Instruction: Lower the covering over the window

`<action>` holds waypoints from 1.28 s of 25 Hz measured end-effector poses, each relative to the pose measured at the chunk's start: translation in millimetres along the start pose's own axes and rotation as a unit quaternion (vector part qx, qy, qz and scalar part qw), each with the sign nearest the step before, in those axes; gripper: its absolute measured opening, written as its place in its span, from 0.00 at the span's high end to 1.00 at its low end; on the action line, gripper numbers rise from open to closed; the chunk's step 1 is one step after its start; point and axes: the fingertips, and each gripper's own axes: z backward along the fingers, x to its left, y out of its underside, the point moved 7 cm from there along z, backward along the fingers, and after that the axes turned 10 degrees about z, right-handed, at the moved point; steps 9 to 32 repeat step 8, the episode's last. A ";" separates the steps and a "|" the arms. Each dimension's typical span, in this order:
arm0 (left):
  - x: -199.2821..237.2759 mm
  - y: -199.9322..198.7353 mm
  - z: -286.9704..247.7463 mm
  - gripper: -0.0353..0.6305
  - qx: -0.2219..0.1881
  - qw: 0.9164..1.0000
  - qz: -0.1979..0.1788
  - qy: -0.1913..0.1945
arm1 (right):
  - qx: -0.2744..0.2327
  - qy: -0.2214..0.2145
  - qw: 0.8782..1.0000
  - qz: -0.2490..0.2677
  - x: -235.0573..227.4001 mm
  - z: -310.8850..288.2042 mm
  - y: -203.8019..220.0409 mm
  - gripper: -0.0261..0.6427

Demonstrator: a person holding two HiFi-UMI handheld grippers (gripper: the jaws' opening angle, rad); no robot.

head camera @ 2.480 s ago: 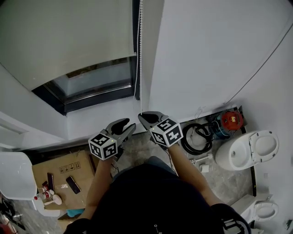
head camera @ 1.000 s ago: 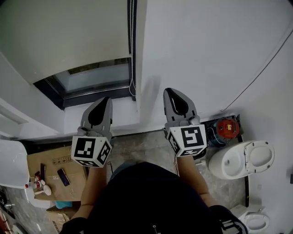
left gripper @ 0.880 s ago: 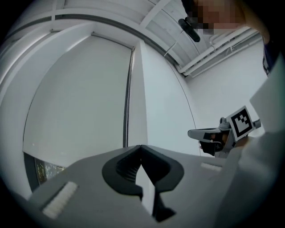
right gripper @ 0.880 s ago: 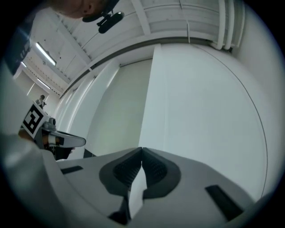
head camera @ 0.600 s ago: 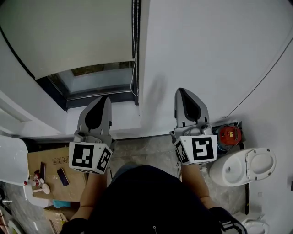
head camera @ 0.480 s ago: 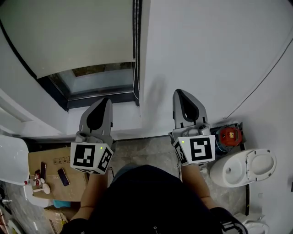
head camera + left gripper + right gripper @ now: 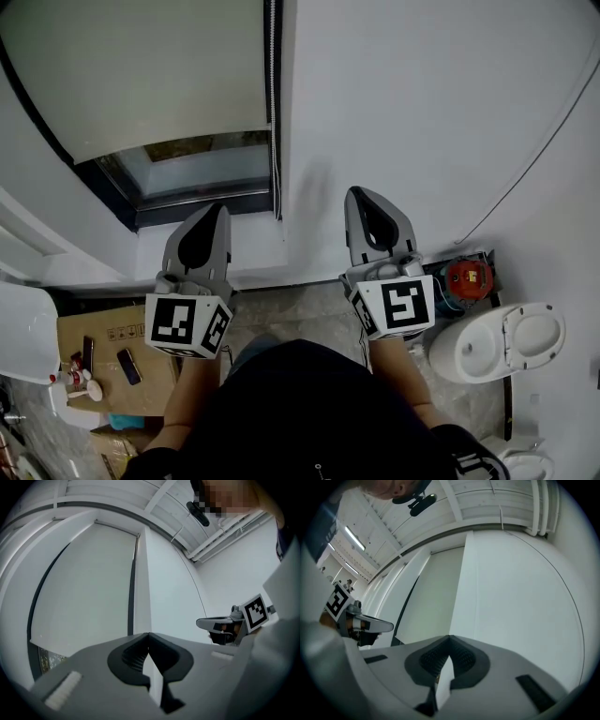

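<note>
A pale roller blind [image 7: 141,75] covers the upper part of the window, and a strip of glass [image 7: 187,169] shows below its lower edge. The bead chain [image 7: 274,122] hangs free along the dark frame at the blind's right. My left gripper [image 7: 214,210] is shut and empty, pointing at the sill below the glass. My right gripper [image 7: 359,194] is shut and empty too, held in front of the white wall to the right of the chain. The left gripper view shows the blind [image 7: 84,592] past the closed jaws; the right gripper view shows it [image 7: 431,592] too.
On the floor at the right stand a white toilet [image 7: 506,328] and a red device [image 7: 472,272] with cables. A cardboard box [image 7: 103,347] with small items lies at the lower left beside a white basin [image 7: 23,337]. The person's dark torso fills the bottom.
The right gripper has left the chain's lower end. Both grippers have swung apart and up and now point side by side at the wall. Over the last half second little has moved.
</note>
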 end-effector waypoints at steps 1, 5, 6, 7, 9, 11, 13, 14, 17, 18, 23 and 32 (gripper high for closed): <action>-0.2 0.0 -0.6 0.93 0.000 1.000 -0.001 0.002 | 0.000 0.001 1.000 0.000 0.0 0.1 0.5 0.94; -2.6 2.4 -2.7 0.93 0.000 1.000 0.002 0.009 | 0.007 -0.001 1.000 0.000 1.8 1.5 3.4 0.94; -2.9 2.7 -3.0 0.93 0.001 1.000 0.003 0.011 | 0.008 -0.002 1.000 0.001 2.6 1.8 3.6 0.94; -3.2 2.8 -3.4 0.93 0.001 1.000 0.003 0.013 | 0.008 -0.002 1.000 0.002 3.3 1.9 3.5 0.94; -3.4 2.9 -3.9 0.93 0.001 1.000 0.004 0.014 | 0.009 -0.002 1.000 0.003 4.0 2.1 3.5 0.94; -3.4 2.9 -3.9 0.93 0.001 1.000 0.004 0.014 | 0.009 -0.002 1.000 0.003 4.0 2.1 3.5 0.94; -3.4 2.9 -3.9 0.93 0.001 1.000 0.004 0.014 | 0.009 -0.002 1.000 0.003 4.0 2.1 3.5 0.94; -3.4 2.9 -3.9 0.93 0.001 1.000 0.004 0.014 | 0.009 -0.002 1.000 0.003 4.0 2.1 3.5 0.94; -3.4 2.9 -3.9 0.93 0.001 1.000 0.004 0.014 | 0.009 -0.002 1.000 0.003 4.0 2.1 3.5 0.94; -3.4 2.9 -3.9 0.93 0.001 1.000 0.004 0.014 | 0.009 -0.002 1.000 0.003 4.0 2.1 3.5 0.94; -3.4 2.9 -3.9 0.93 0.001 1.000 0.004 0.014 | 0.009 -0.002 1.000 0.003 4.0 2.1 3.5 0.94; -3.4 2.9 -3.9 0.93 0.001 1.000 0.004 0.014 | 0.009 -0.002 1.000 0.003 4.0 2.1 3.5 0.94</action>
